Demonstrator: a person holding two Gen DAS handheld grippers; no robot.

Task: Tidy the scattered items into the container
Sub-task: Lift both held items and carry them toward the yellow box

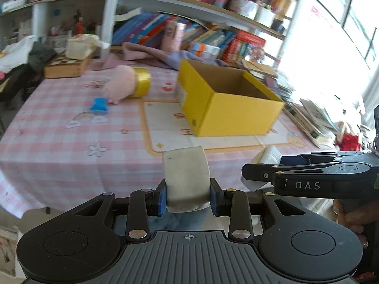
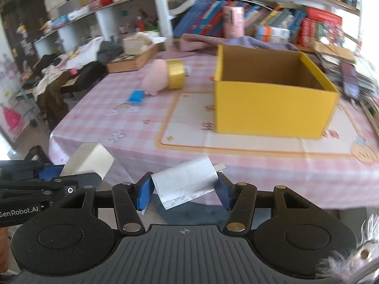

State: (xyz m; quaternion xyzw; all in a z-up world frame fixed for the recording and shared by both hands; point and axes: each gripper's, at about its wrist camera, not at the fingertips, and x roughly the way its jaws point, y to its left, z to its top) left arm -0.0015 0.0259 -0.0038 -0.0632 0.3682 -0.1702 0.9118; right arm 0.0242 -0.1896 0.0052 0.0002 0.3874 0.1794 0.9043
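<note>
Above pink checked tablecloth (image 1: 59, 142), my left gripper (image 1: 187, 195) pinches a whitish rounded block (image 1: 186, 177), my right gripper (image 2: 183, 189) clamps a white plug-shaped charger (image 2: 187, 179).

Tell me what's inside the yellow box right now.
Only bare brown cardboard walls show inside the yellow box; no items appear in it. Its near wall hides the floor, so anything lying low cannot be ruled out. Each claw, left and right, grips a white item outside it.

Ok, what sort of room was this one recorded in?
Probably a lived-in home study or family room: packed bookshelves behind a table with a pink checked cloth, clothes heaped at its far end, and a pink plush toy lying out.
</note>
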